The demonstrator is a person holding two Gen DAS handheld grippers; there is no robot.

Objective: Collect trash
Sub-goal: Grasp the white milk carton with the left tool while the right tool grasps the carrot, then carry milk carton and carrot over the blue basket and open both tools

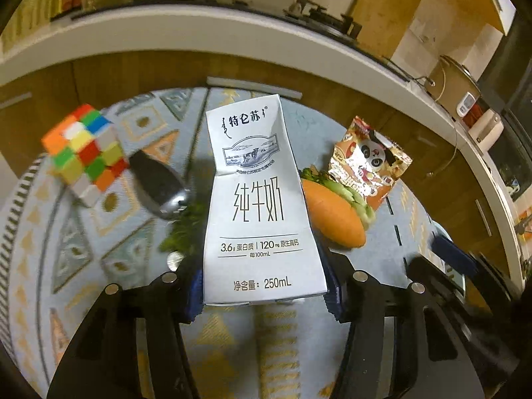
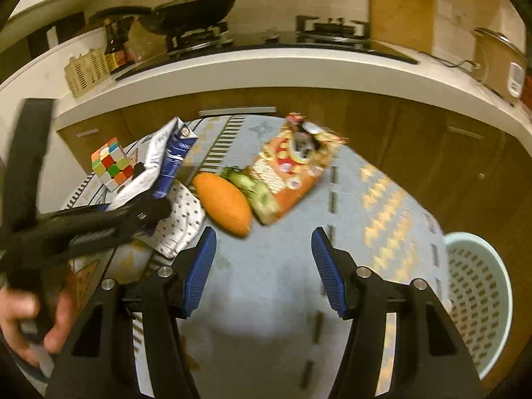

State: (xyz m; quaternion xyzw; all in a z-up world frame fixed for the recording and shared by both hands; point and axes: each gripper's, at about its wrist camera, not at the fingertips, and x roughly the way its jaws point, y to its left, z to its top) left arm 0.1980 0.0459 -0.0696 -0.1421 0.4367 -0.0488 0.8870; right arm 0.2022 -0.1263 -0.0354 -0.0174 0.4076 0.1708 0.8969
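A: Basket (image 2: 478,302) sits at the table's (image 2: 382,206) right edge, beside your right gripper (image 2: 264,272), whose jaws are half-open and empty.

B: And the milk carton (image 1: 257,199)?

A: Clamped by the left gripper (image 1: 262,286) at its base, long axis pointing away. Snack wrapper (image 2: 292,169) lies ahead of your right.

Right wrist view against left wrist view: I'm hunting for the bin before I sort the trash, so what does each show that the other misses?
Only the right wrist view shows the pale perforated basket beside the table, the hand working the left gripper, and the open, empty right gripper.

Only the left wrist view shows the spoon and the milk carton's printed front, clamped between the left gripper's pads.

Both show the carton, puzzle cube, carrot, panda snack wrapper and stove counter.
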